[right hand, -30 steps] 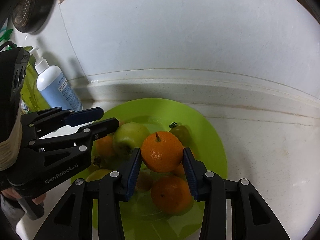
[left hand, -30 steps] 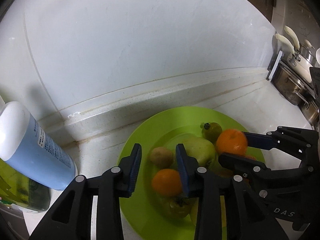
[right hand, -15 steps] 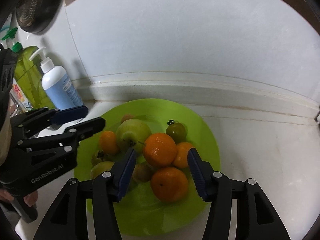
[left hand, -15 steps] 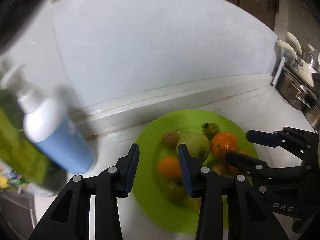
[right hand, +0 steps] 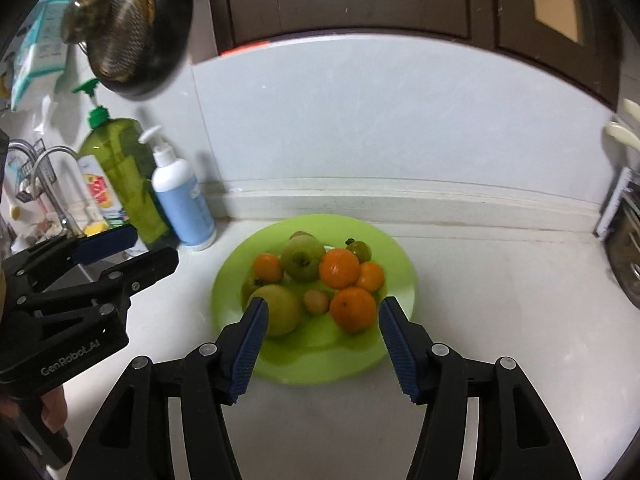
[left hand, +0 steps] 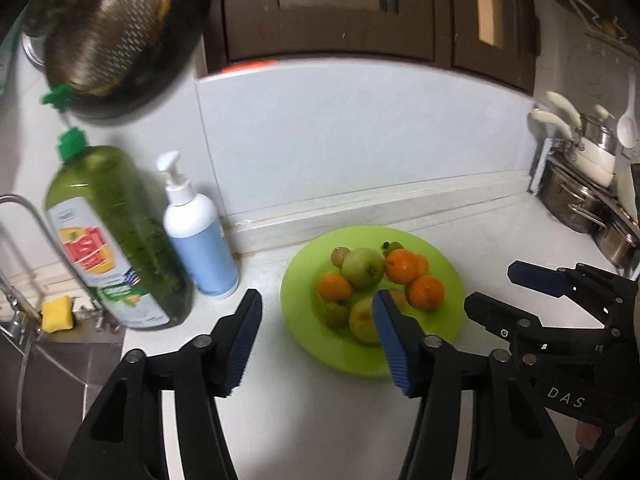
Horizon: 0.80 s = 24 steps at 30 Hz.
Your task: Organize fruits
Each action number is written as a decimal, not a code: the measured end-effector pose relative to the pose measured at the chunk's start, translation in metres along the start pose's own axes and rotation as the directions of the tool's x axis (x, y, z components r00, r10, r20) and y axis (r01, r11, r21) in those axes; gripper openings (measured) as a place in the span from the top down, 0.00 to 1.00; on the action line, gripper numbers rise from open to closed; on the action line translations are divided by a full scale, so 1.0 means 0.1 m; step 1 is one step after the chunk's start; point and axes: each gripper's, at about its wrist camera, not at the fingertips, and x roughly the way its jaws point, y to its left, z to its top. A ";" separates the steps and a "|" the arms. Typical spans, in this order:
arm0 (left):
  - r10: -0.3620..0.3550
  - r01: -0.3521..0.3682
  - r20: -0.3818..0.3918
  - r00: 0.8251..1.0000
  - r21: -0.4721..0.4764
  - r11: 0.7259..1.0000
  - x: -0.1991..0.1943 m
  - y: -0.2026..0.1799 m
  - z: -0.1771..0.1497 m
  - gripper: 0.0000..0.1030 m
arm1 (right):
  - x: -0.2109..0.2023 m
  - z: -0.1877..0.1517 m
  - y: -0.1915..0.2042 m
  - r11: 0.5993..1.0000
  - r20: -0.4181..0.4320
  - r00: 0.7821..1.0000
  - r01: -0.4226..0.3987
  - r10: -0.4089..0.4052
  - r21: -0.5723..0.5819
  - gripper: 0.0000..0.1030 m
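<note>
Fruits [left hand: 370, 280] piled on green plate [left hand: 304, 344]; strainer [left hand: 108, 28] blurred, probably.

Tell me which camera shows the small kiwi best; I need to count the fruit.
The right wrist view: the kiwi lies unobstructed on the green plate, between the pear and an orange. In the left wrist view, the left gripper finger mostly hides it.

The plate [right hand: 394, 258] is lime green and carries orange tangerines [right hand: 339, 268], a yellow-green apple [right hand: 302, 258] and a brownish kiwi [right hand: 316, 302]. Both grippers [right hand: 320, 340] [left hand: 316, 338] are black with ribbed blue pads [right hand: 250, 350]. On the speckled white counter [right hand: 500, 300] stand a green bottle [left hand: 116, 236] with a red-and-yellow label and a white-and-pale-blue pump bottle [left hand: 198, 240], with a yellow sponge [left hand: 59, 313] nearby.
</note>
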 end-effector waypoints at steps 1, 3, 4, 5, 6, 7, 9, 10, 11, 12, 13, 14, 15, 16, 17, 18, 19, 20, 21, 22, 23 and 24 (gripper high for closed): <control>0.001 -0.001 0.008 1.000 0.005 1.000 -0.10 0.01 -0.03 0.41 | -0.07 -0.03 0.02 1.000 0.007 1.000 0.003 -0.004 0.005 0.39; 0.002 -0.002 0.024 1.000 0.014 1.000 -0.26 0.00 -0.11 0.36 | -0.24 -0.14 0.05 1.000 0.025 0.999 0.020 -0.020 0.014 0.38; 0.005 -0.006 0.033 0.999 0.022 1.000 -0.35 -0.01 -0.15 0.35 | -0.30 -0.18 0.06 1.000 0.031 0.999 0.026 -0.026 0.016 0.37; 0.007 -0.008 0.038 0.999 0.025 1.000 -0.41 -0.01 -0.19 0.32 | -0.39 -0.23 0.06 0.999 0.037 0.999 0.034 -0.034 0.018 0.37; 0.005 -0.007 0.047 0.999 0.027 1.000 -0.51 -0.01 -0.24 0.30 | -0.48 -0.28 0.07 0.999 0.045 0.998 0.044 -0.045 0.022 0.37; 0.004 -0.005 0.055 0.998 0.028 1.000 -0.58 -0.02 -0.28 0.29 | -0.54 -0.32 0.08 0.998 0.052 0.997 0.051 -0.052 0.026 0.35; -0.002 0.000 0.067 0.998 0.032 0.999 -0.70 -0.05 -0.36 0.24 | -0.69 -0.42 0.11 0.997 0.067 0.995 0.069 -0.072 0.038 0.32; -0.002 0.000 0.073 0.997 0.034 0.999 -0.77 -0.06 -0.39 0.24 | -0.74 -0.45 0.11 0.996 0.075 0.994 0.076 -0.079 0.042 0.30; 0.002 -0.004 0.077 0.997 0.036 0.999 -0.84 -0.07 -0.43 0.23 | -0.80 -0.50 0.12 0.995 0.084 0.992 0.085 -0.089 0.048 0.29; 0.006 -0.009 0.080 0.997 0.038 0.999 -0.87 -0.09 -0.45 0.22 | -0.87 -0.54 0.14 0.994 0.090 0.991 0.091 -0.096 0.054 0.28; 0.008 -0.011 0.082 0.997 0.038 0.999 -0.93 -0.10 -0.49 0.21 | -0.93 -0.57 0.16 0.994 0.093 0.991 0.093 -0.098 0.060 0.28; 0.002 -0.006 0.082 0.997 0.037 0.999 -0.97 -0.12 -0.52 0.20 | -0.97 -0.60 0.16 0.994 0.096 0.991 0.092 -0.098 0.064 0.28; -0.003 -0.001 0.083 0.997 0.037 0.999 -1.03 -0.14 -0.55 0.19 | -1.05 -0.64 0.16 0.993 0.101 0.990 0.093 -0.100 0.067 0.27; -0.001 -0.002 0.087 0.996 0.036 0.999 -1.09 -0.16 -0.58 0.18 | -1.11 -0.68 0.17 0.993 0.106 0.989 0.096 -0.103 0.071 0.26; 0.003 -0.006 0.093 0.996 0.033 0.999 -1.15 -0.19 -0.61 0.16 | -1.18 -0.71 0.16 0.992 0.112 0.988 0.100 -0.109 0.076 0.25; 0.007 -0.010 0.102 0.995 0.027 1.000 -1.24 -0.22 -0.65 0.14 | -1.25 -0.75 0.16 0.991 0.119 0.987 0.102 -0.111 0.081 0.24; 0.009 -0.011 0.109 0.994 0.022 1.000 -1.30 -0.24 -0.69 0.14 | -1.31 -0.79 0.16 0.991 0.126 0.986 0.103 -0.113 0.084 0.24; 0.013 -0.015 0.115 0.993 0.019 1.000 -1.37 -0.27 -0.72 0.13 | -1.39 -0.83 0.15 0.991 0.133 0.984 0.105 -0.116 0.086 0.24; 0.024 -0.026 0.123 0.992 0.013 1.000 -1.46 -0.31 -0.76 0.12 | -1.47 -0.87 0.15 0.990 0.140 0.983 0.107 -0.119 0.087 0.23; 0.030 -0.031 0.127 0.991 0.008 0.999 -1.52 -0.34 -0.80 0.11 | -1.53 -0.91 0.14 0.990 0.145 0.982 0.109 -0.121 0.088 0.23; 0.036 -0.037 0.132 0.991 0.003 0.999 -1.59 -0.37 -0.84 0.10 | -1.63 -0.97 0.12 0.989 0.150 0.981 0.112 -0.125 0.091 0.23; 0.040 -0.040 0.139 0.989 -0.002 0.999 -1.69 -0.42 -0.89 0.09 | -1.70 -1.01 0.11 0.989 0.153 0.980 0.112 -0.125 0.094 0.23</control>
